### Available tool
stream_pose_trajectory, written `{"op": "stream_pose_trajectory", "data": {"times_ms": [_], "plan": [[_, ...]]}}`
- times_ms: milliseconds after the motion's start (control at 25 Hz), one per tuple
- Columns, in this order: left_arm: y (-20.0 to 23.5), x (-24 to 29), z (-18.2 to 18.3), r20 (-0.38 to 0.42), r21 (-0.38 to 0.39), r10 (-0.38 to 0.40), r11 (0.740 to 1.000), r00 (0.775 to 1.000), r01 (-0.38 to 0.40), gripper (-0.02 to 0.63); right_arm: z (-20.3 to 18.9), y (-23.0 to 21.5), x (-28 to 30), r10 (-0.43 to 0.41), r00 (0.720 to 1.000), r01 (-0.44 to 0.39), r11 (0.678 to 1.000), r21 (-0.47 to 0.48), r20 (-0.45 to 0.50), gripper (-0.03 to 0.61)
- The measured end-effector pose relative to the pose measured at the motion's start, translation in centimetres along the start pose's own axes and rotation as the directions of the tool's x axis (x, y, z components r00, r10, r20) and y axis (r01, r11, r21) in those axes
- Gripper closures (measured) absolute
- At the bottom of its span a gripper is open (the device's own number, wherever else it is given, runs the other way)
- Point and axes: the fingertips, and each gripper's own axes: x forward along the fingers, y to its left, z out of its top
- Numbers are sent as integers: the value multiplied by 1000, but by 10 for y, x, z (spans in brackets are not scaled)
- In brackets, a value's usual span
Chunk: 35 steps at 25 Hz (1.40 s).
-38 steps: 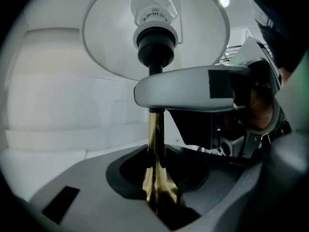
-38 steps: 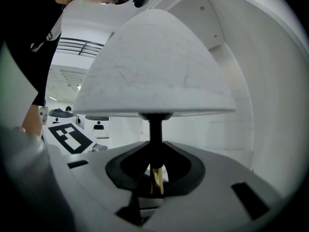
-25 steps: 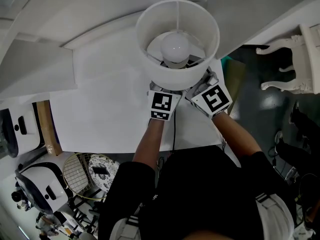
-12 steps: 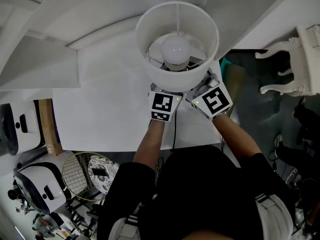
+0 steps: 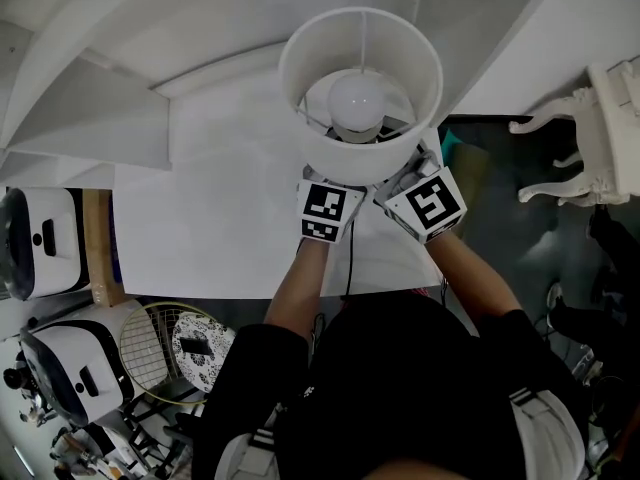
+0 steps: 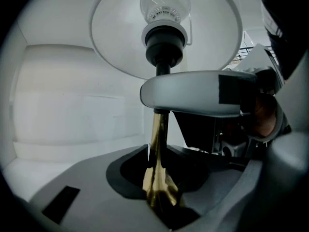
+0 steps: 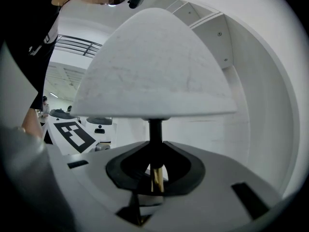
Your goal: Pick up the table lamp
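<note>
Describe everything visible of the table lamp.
The table lamp stands upright over the white table. It has a white drum shade, open on top and carried on thin wire spokes, a round white bulb inside, a black socket beneath it and a slim brass-coloured stem. The left gripper and the right gripper both clamp that stem under the shade, from the person's side. Its base is hidden.

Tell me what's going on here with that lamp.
A person holds a gripper in each hand. The left gripper and right gripper are both closed on the gold stem of the table lamp, under its white shade, over the white table. The shade hides whether the lamp is off the table.
</note>
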Motion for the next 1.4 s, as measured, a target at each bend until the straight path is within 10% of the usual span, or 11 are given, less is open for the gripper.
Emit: {"op": "stream_pose_trajectory", "data": {"times_ms": [1400], "plan": [[-25,-38,73,42,109,-92,990,995,87,506,72,19,-20,-34,999,34,999,-19,5,495]]}}
